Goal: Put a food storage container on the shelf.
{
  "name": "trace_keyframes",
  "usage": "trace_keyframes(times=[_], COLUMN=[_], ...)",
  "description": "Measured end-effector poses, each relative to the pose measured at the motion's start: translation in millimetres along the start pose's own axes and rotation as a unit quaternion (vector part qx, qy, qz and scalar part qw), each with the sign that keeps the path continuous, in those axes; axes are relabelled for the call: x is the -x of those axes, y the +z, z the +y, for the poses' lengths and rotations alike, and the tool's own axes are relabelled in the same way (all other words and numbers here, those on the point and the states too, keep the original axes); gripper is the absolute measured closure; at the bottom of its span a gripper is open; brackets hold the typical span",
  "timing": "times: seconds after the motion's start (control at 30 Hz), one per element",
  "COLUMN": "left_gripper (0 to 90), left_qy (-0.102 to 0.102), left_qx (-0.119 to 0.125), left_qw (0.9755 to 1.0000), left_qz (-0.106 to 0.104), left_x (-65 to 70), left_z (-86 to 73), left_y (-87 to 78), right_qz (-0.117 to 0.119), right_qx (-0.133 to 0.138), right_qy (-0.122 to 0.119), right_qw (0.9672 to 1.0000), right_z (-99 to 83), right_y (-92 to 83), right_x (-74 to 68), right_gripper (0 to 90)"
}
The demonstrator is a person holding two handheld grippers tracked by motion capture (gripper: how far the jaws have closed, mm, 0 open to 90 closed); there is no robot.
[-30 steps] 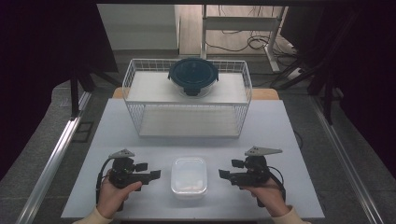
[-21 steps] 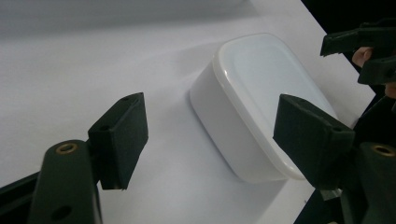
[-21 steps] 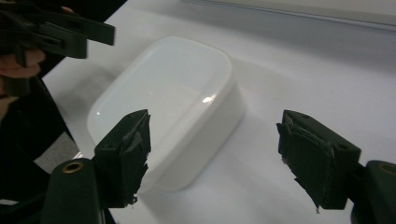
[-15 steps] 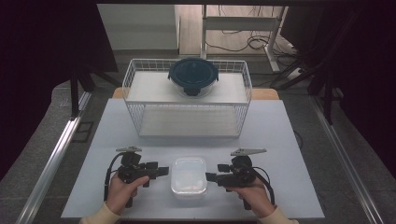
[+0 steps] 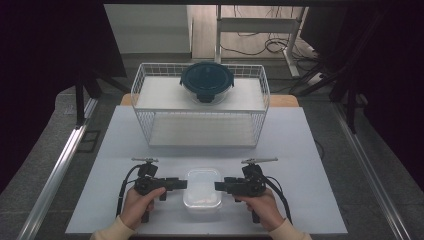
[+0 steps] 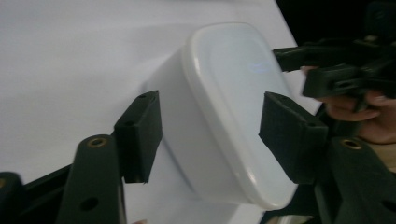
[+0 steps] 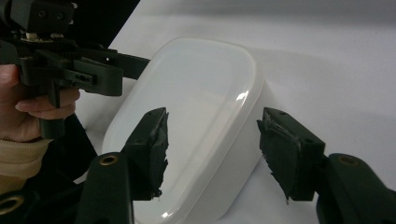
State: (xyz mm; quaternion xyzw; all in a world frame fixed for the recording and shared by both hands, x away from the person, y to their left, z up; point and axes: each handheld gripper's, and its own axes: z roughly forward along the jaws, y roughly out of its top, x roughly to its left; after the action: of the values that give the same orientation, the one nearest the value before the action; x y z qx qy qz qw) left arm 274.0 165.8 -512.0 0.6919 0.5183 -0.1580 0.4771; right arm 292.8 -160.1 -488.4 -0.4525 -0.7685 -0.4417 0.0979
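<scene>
Container (image 5: 202,194), white and lidded, lies between left gripper (image 5: 181,184) and right gripper (image 5: 220,186); both jaws, just closing, straddle its ends without gripping.

- Left gripper (image 6: 208,135) is reaching over a white table (image 6: 70,51), its two black jaws rising from the bottom edge.
- A white lidded container (image 6: 224,107) is lying between the jaws, one long edge running across the gap.
- The jaws have just been closing; the pads are sitting beside the container, and contact is not clear.
- The lid is catching a small glint near its far end.
- The right gripper (image 6: 289,53) is coming in at the container's far end, a hand (image 6: 364,116) wrapping its body.
- A dark area is lying beyond the table's far corner.
</scene>
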Motion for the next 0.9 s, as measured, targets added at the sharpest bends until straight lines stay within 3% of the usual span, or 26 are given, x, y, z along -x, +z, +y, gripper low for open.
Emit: trace_keyframes(times=[0.2,0.3,0.4,0.67,0.9], left_gripper=[43.8,47.2,52.9,66.5,69.7], left_qy=[-0.014,-0.046,-0.06,-0.046,-0.033], left_qx=[-0.012,-0.012,-0.017,0.001,0.014], left_qw=[0.9996,0.9982,0.9974,0.9987,0.9992], left_qz=[-0.02,-0.037,-0.038,-0.024,-0.018], left_x=[0.4,-3.2,-7.6,-1.8,4.0], left_z=[-0.5,-2.6,-4.0,-6.0,-11.1], left_y=[7.7,9.8,10.2,5.9,2.1], right_qz=[0.021,0.019,0.017,0.019,0.018], right_qx=[-0.005,-0.004,-0.003,-0.002,0.009], right_qy=[0.021,0.024,0.031,0.058,0.066], right_qw=[0.9995,0.9995,0.9994,0.9981,0.9976], right_z=[-3.4,-3.9,-4.6,-8.1,-11.8], right_y=[3.0,2.9,2.6,2.3,-1.5], right_x=[2.0,2.5,4.5,7.3,3.8], right_gripper=[48.1,50.9,56.6,64.6,68.1])
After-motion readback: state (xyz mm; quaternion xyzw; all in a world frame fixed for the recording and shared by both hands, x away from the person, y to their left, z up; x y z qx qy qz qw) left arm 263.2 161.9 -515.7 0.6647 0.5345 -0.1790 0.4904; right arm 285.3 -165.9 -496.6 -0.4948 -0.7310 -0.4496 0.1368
